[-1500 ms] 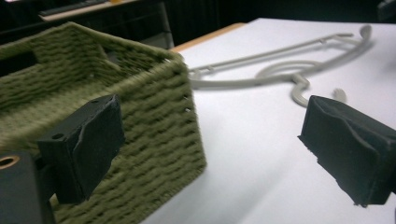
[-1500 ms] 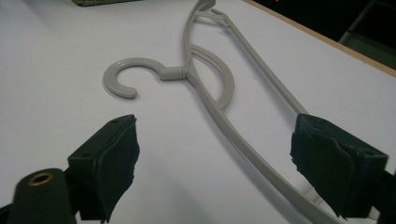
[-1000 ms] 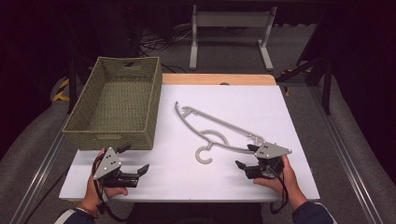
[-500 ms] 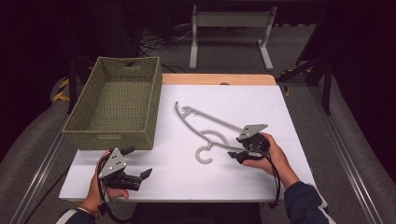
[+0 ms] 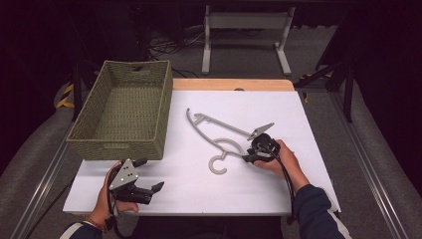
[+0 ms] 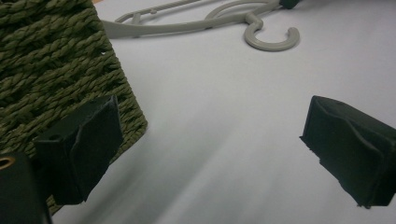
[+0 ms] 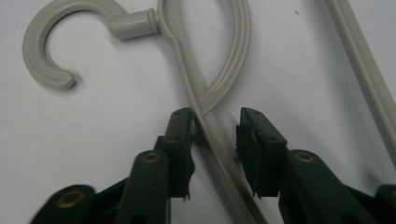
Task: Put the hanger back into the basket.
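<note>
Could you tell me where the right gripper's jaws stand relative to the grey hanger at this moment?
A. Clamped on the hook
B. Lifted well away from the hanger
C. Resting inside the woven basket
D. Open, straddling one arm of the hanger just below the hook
D: in the right gripper view the right gripper has its jaws apart on either side of an arm of the hanger, not yet closed.

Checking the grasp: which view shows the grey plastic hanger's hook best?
The right gripper view: the grey plastic hanger's hook is close and sharp, beyond the right claw. The high view shows it small; the left gripper view distant.
</note>
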